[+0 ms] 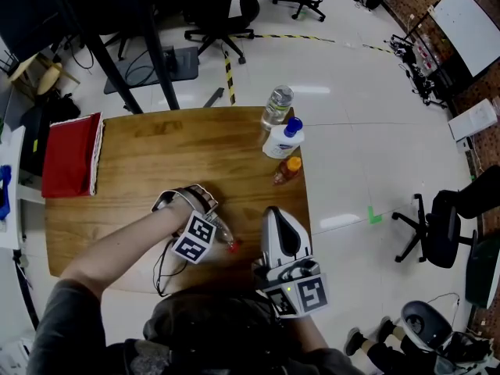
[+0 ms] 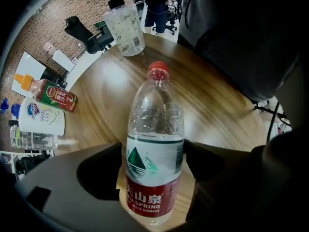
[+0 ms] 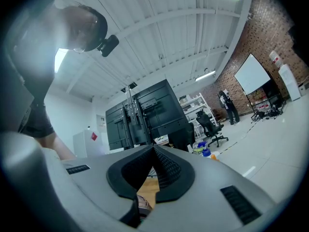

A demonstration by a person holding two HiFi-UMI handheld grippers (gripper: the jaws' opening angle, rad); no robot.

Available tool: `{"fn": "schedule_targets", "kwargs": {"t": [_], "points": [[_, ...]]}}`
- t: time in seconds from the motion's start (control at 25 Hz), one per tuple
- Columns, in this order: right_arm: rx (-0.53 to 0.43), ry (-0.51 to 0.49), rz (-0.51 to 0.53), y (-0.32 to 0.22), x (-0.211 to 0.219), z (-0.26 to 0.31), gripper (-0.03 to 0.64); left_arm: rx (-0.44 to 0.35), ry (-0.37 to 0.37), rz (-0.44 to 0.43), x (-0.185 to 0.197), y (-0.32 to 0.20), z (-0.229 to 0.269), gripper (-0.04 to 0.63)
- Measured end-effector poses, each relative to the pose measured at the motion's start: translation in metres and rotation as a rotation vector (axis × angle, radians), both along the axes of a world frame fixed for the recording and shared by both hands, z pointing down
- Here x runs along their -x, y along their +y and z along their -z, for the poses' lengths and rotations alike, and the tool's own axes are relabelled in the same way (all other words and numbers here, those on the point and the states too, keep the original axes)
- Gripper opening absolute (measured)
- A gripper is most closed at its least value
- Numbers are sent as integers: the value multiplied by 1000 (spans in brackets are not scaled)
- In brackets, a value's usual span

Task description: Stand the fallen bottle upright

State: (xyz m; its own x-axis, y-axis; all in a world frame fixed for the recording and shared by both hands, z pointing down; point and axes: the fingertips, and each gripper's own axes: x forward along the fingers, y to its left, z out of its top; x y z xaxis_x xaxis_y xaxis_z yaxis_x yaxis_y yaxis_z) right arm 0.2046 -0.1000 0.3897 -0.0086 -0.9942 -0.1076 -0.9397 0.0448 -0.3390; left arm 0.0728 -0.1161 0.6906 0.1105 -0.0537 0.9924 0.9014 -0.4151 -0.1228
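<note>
A clear water bottle (image 2: 155, 115) with a red cap and a red and white label lies on its side on the wooden table (image 1: 156, 155), near the front edge. My left gripper (image 2: 153, 151) points straight down over it. Its jaws stand wide, one on each side of the label, so the gripper is open. In the head view the left gripper (image 1: 205, 223) covers most of the bottle (image 1: 225, 239), whose cap end pokes out to the right. My right gripper (image 1: 272, 211) hovers level just right of the bottle, shut and holding nothing.
Three upright bottles stand at the table's far right: a clear one (image 1: 276, 105), a white one with a blue cap (image 1: 283, 140) and a small one with an orange cap (image 1: 287, 170). A red cloth (image 1: 72, 155) lies at the left edge. Office chairs stand on the floor.
</note>
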Motion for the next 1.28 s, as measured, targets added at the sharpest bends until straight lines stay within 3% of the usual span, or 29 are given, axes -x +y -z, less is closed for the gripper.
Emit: {"fn": "schedule_targets", "kwargs": {"t": [0.76, 1.28], "points": [[-10, -7, 3, -7, 0, 1, 6, 67, -122, -11, -2, 4, -8, 445], [-26, -14, 5, -8, 2, 4, 5, 29, -157, -12, -3, 5, -10, 442]]}}
